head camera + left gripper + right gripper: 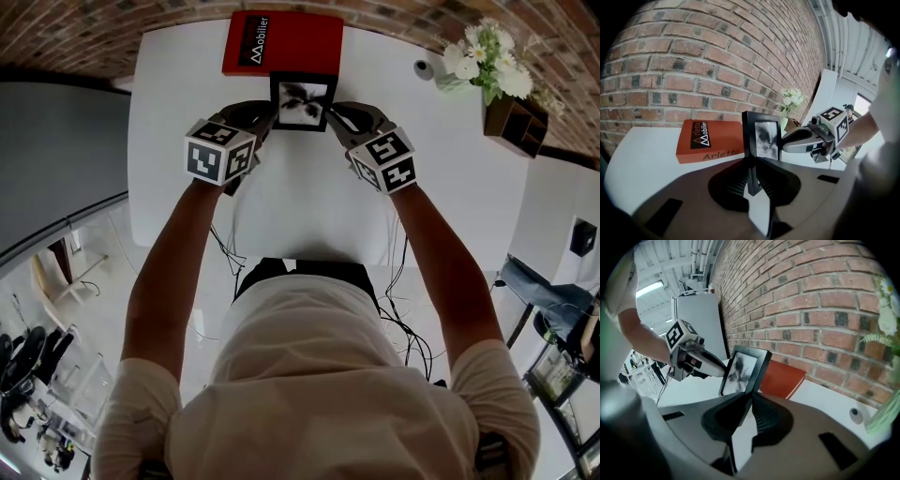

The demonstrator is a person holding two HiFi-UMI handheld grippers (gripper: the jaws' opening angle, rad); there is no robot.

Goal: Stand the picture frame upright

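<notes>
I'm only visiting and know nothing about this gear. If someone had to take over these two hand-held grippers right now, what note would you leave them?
Left gripper: shut on the left edge of the picture frame.
Right gripper: shut on its right edge.
Frame: upright between the two, picture facing the person, over the white table, just in front of the red box.
Done: frame is vertical.
Left: check it stands by itself, then open both grippers. Its rear support is not visible.

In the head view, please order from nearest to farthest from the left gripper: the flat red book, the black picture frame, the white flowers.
1. Black picture frame, between the jaws of the left gripper.
2. Flat red book, just behind the frame.
3. White flowers, far right corner.
</notes>
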